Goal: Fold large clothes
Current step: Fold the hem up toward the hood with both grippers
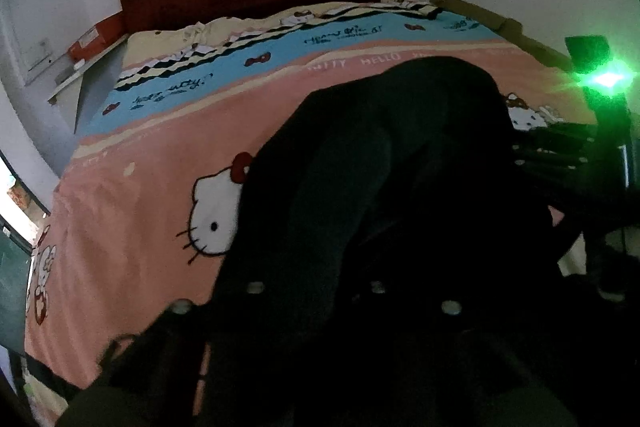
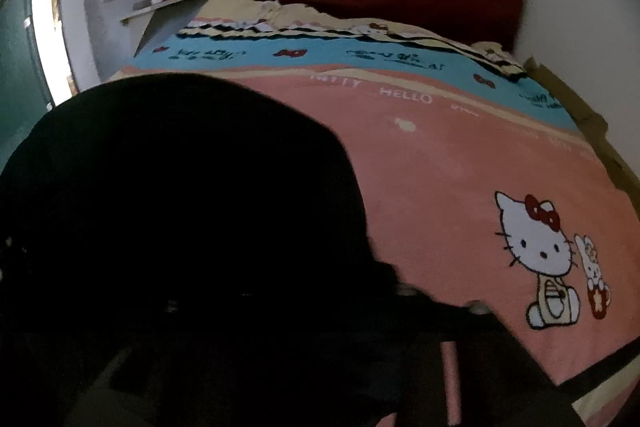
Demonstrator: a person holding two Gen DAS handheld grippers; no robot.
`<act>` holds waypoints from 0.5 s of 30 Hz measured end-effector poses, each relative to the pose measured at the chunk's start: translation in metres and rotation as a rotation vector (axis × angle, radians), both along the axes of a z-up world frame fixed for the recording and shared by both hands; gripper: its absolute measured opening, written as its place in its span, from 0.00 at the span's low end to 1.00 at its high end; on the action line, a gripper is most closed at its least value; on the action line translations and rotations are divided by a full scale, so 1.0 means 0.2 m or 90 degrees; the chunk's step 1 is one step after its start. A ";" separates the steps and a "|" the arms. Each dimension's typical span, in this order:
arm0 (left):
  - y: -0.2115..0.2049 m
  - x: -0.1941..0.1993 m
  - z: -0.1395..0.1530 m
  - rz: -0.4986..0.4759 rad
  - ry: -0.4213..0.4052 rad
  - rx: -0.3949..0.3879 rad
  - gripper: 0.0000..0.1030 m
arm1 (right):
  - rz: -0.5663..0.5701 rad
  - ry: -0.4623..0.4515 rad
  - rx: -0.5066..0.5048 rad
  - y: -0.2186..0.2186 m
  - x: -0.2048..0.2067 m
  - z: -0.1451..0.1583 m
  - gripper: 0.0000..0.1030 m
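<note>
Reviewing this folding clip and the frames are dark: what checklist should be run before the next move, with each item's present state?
1. Black garment lies on the Hello Kitty bedspread: ok.
2. Left gripper holds fabric: cannot tell, fingers lost in the dark cloth.
3. Right gripper holds fabric: cannot tell, same reason.
4. Bedspread beyond the garment free for laying a fold: ok; bare pink up to the blue band.
5. Garment spread flat: not ok, bunched and humped in both views.
6. Right gripper in left wrist view beside the garment: ok.
</note>
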State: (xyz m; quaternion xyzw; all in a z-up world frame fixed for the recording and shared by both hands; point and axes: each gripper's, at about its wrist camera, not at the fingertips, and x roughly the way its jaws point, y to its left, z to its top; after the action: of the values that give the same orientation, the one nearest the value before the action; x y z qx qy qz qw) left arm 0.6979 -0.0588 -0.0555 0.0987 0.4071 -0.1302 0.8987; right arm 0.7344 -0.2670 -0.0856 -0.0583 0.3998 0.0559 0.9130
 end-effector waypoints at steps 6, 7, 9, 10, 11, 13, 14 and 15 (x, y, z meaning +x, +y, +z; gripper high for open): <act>0.13 -0.26 0.16 0.004 0.000 -0.058 0.10 | 0.043 -0.020 0.029 0.01 -0.28 0.21 0.08; 0.15 -0.32 0.19 0.001 0.000 -0.067 0.10 | 0.055 -0.026 0.033 0.01 -0.36 0.26 0.08; 0.22 -0.49 0.25 -0.002 0.002 -0.093 0.10 | 0.078 -0.038 0.042 0.00 -0.52 0.35 0.08; 0.25 -0.56 0.27 -0.004 0.003 -0.102 0.10 | 0.090 -0.047 0.052 -0.01 -0.63 0.40 0.08; 0.29 -0.66 0.29 -0.006 0.002 -0.112 0.10 | 0.101 -0.056 0.070 -0.03 -0.75 0.45 0.08; 0.35 -0.84 0.33 -0.017 -0.005 -0.127 0.10 | 0.120 -0.071 0.095 -0.06 -0.94 0.52 0.08; 0.37 -0.94 0.35 -0.025 -0.012 -0.137 0.10 | 0.135 -0.083 0.111 -0.07 -1.08 0.56 0.08; 0.40 -1.05 0.37 -0.032 -0.020 -0.143 0.09 | 0.144 -0.092 0.116 -0.08 -1.17 0.58 0.08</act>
State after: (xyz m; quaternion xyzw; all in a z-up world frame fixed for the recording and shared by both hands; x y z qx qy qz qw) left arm 0.4889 0.0204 0.0190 0.0096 0.3732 -0.1962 0.9067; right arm 0.5006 -0.2827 0.0296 -0.0237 0.3175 0.1898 0.9288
